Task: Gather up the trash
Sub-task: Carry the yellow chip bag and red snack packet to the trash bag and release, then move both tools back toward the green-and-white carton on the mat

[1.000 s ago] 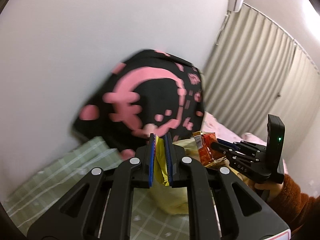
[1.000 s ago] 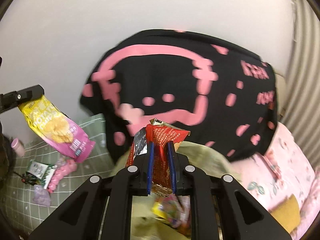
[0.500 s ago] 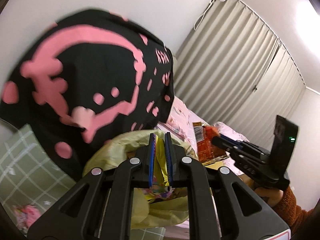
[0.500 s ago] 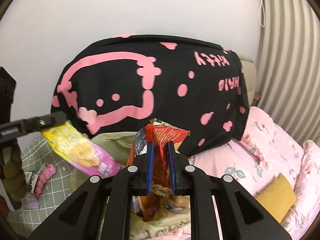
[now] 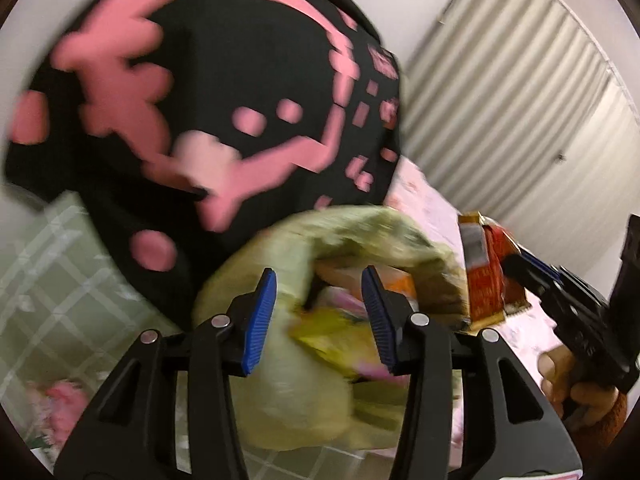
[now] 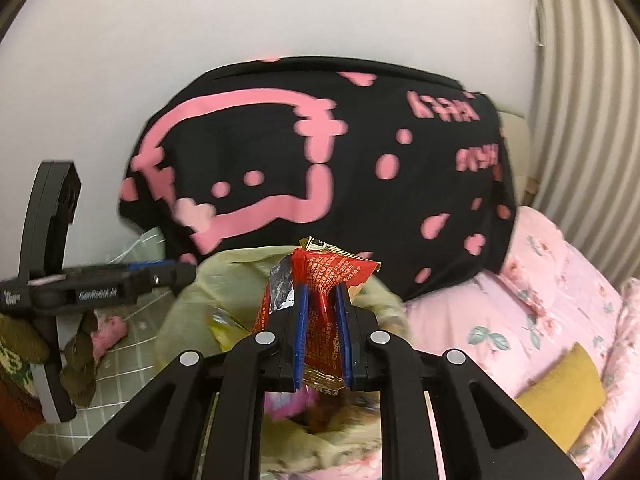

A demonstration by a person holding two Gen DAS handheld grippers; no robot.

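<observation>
Motion blur smears the black-and-pink cushion (image 5: 208,112) and the yellow-green bag (image 5: 304,320) in the left wrist view, so the wrappers inside the bag cannot be told apart. In the right wrist view, the red wrapper (image 6: 324,304) hides much of the bag's opening, and the cushion's pink lettering is unreadable.

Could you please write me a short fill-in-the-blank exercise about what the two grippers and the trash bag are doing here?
1. The left gripper has its jaws ____ above the yellow-green trash bag.
2. The right gripper is shut on a ____ snack wrapper.
3. Behind the bag leans a black cushion with ____ markings.
4. To the right lies a ____ floral quilt.

Missing words: open; red; pink; pink
</observation>
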